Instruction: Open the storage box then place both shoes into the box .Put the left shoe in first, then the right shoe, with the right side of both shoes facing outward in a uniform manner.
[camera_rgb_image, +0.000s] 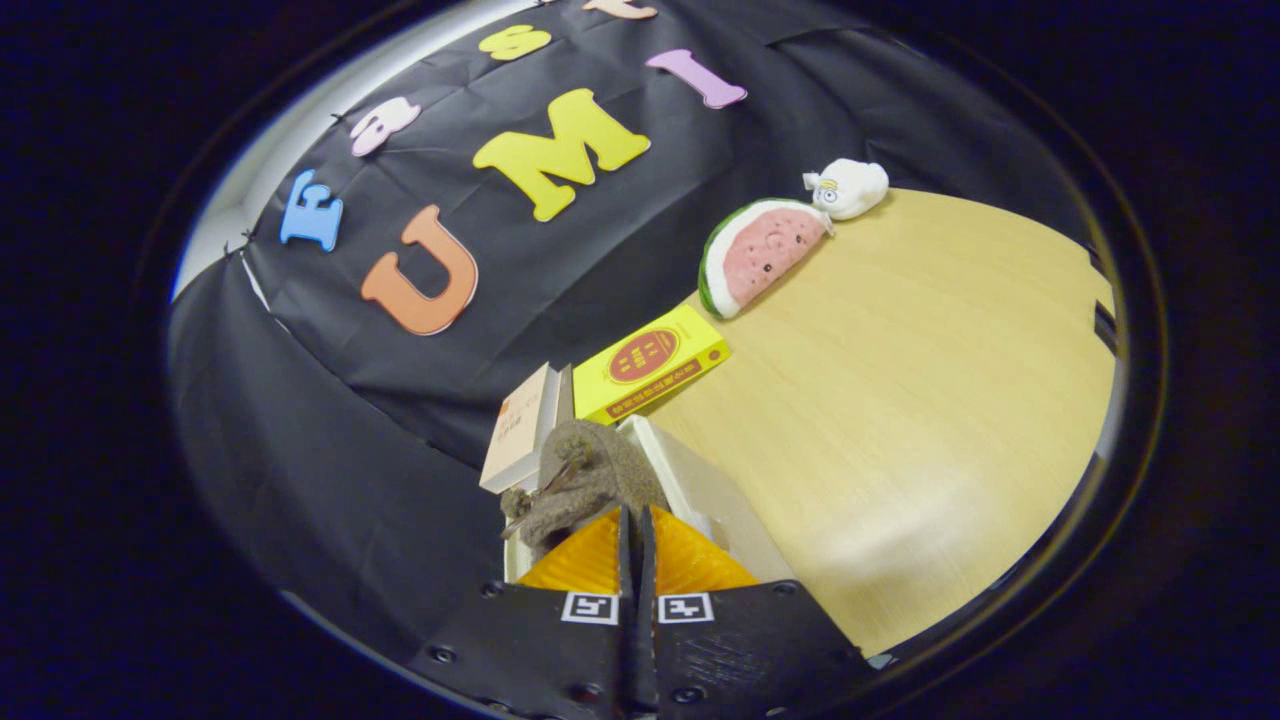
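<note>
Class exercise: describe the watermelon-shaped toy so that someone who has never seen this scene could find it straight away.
Start at the wooden table where it meets the black cloth wall, far beyond the closed claw and the brown shoe. The watermelon toy lies between a yellow box and a small white plush. It alone is a half-round slice, pink with a green rind.

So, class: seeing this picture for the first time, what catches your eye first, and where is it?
The watermelon-slice plush stands out at the table's far edge against the black cloth wall, a small white plush toy beside it. Nearer, a yellow box lies just beyond a fuzzy brown shoe, which sits right at the gripper fingertips, fingers nearly together.
</note>
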